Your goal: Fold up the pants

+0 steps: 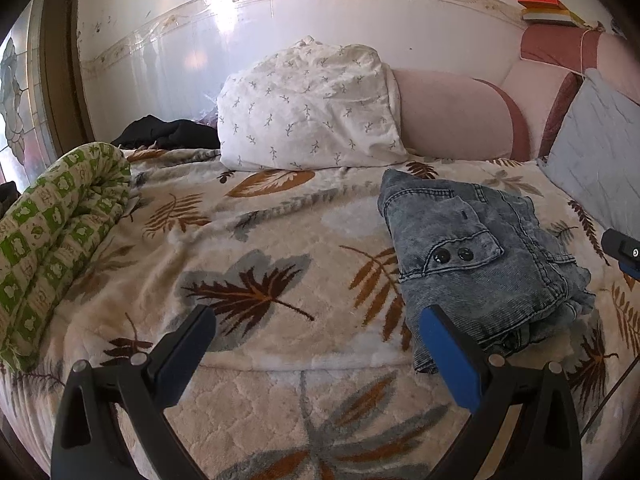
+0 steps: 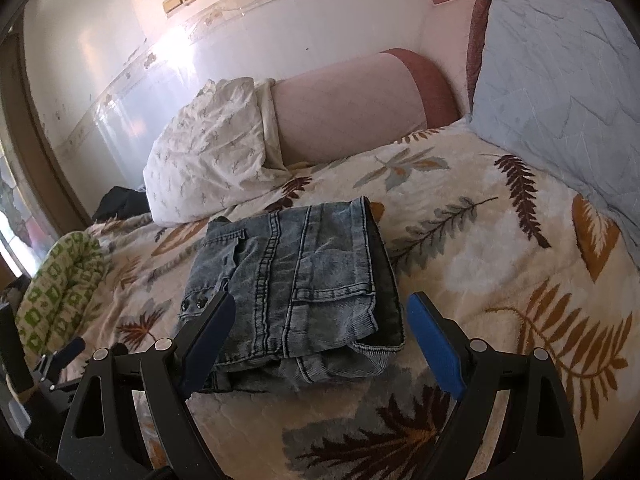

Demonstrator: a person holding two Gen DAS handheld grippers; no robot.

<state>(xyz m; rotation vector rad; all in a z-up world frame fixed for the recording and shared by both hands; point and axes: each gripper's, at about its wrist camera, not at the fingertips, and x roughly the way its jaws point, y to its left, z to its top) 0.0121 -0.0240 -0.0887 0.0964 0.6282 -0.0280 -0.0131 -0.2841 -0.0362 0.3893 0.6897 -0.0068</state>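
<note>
Blue washed denim pants (image 1: pixel 476 252) lie folded into a thick squarish bundle on the leaf-patterned blanket (image 1: pixel 260 240). In the right wrist view the pants (image 2: pixel 304 280) lie just ahead, between my fingers. My left gripper (image 1: pixel 318 320) is open and empty, to the left of the bundle, its right finger at the bundle's near corner. My right gripper (image 2: pixel 320 312) is open and empty, just in front of the bundle's near edge. Part of the right gripper (image 1: pixel 622 250) shows at the right edge of the left wrist view.
A white printed pillow (image 1: pixel 308 108) and a pink bolster (image 1: pixel 452 114) lie against the wall. A green patterned rolled blanket (image 1: pixel 60 236) lies at the left. A light blue quilted cushion (image 2: pixel 560 92) leans at the right. Dark clothing (image 1: pixel 168 134) lies by the wall.
</note>
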